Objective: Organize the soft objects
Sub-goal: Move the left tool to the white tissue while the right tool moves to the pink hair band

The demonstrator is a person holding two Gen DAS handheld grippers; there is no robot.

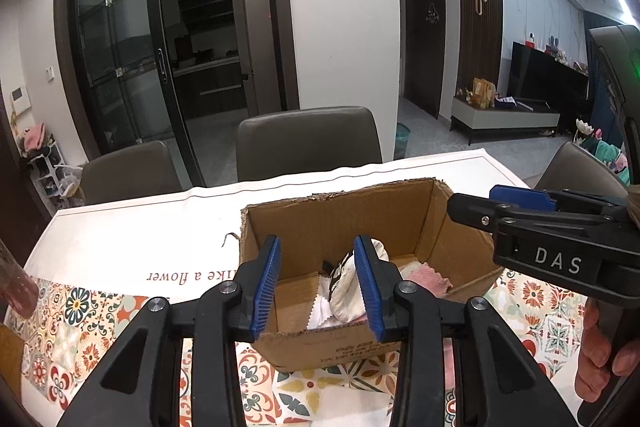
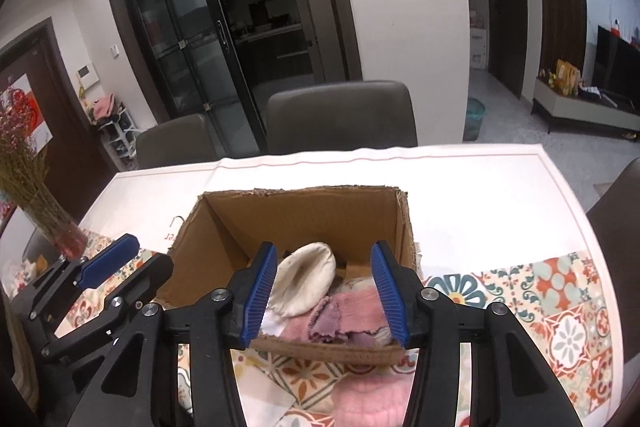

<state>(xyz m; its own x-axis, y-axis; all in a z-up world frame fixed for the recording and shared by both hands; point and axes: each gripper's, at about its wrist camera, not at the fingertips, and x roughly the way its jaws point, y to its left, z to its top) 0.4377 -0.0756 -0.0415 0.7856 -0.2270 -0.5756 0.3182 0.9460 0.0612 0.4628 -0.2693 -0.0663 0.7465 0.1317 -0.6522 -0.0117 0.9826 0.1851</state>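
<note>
Both the left gripper [image 1: 316, 283] and right gripper [image 2: 324, 291] are wide apart holding nothing, so go slow and drop low into the box [image 2: 312, 215] to push the cloths [image 2: 352, 319] flat.

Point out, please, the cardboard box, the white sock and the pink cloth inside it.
cardboard box [image 2: 320, 215]: right wrist view, inner back wall.
white sock [image 2: 304, 279]: right wrist view, its middle.
pink cloth [image 2: 352, 311]: right wrist view, its upper surface.

The box [image 2: 304, 223] is plain brown cardboard, matt, with ragged torn edges. Inside it there's a cream sock [image 2: 304, 279] in soft knit and a pink cloth [image 2: 352, 315] that's fuzzy and frayed. The tongs are matt black plastic with ribbed blue pads [image 2: 260, 293] and shiny metal screws. The bench cloth [image 2: 560, 307] looks smooth and printed.
</note>
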